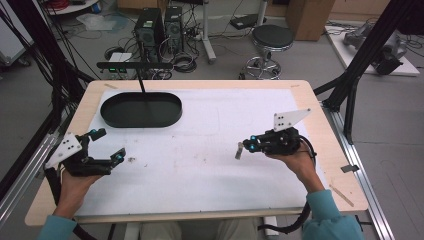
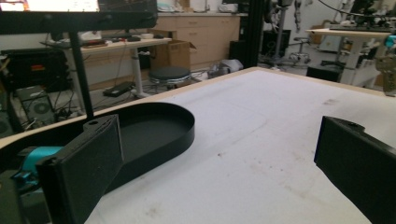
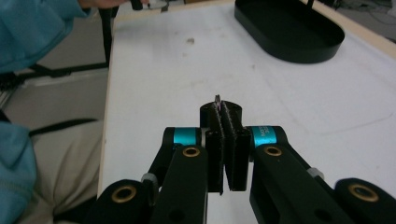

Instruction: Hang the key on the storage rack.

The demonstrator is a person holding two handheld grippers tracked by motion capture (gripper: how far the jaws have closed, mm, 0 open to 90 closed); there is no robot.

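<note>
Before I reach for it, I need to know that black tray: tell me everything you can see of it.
The tray is a black, shallow oval with a low upright rim and a flat floor, matte, plastic by its look. Nothing lies in it. It sits flat on the white mat at the table's far left. A thin black post crosses it in the high view; whether they touch cannot be told. Neither claw touches it.

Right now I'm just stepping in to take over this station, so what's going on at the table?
A person sits at the white-topped table with a gripper in each hand. The right gripper is shut on a small thin strip, held above the table. The left gripper is open with nothing between its fingers. A black oval tray sits at the far left with nothing visible in it.
</note>
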